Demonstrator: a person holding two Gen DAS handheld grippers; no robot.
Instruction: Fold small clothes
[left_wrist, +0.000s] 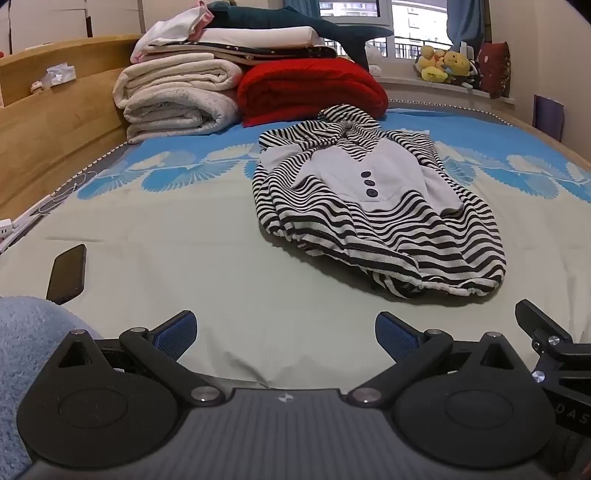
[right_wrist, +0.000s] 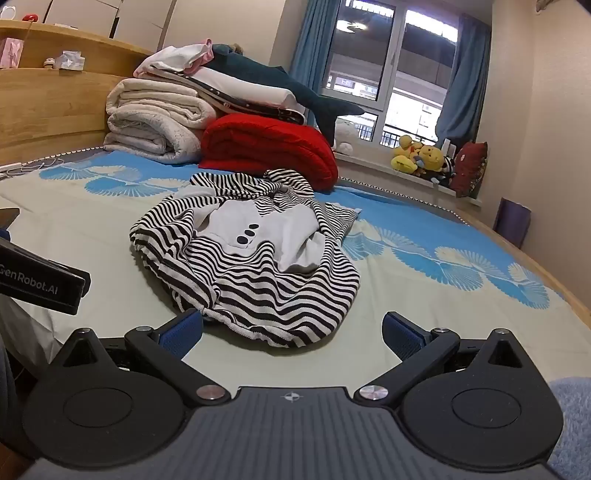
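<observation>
Lying crumpled on the pale green and blue bedsheet (left_wrist: 166, 221), one black-and-white striped small garment (left_wrist: 373, 206) with three dark buttons (left_wrist: 369, 182) sits apart from the left gripper (left_wrist: 286, 334) and just beyond the right gripper (right_wrist: 291, 334), both spread wide, holding nothing.

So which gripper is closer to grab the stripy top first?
Probably the right gripper: the striped top has its hem right between its open fingers. The left gripper, also open, has bare sheet ahead.
</observation>
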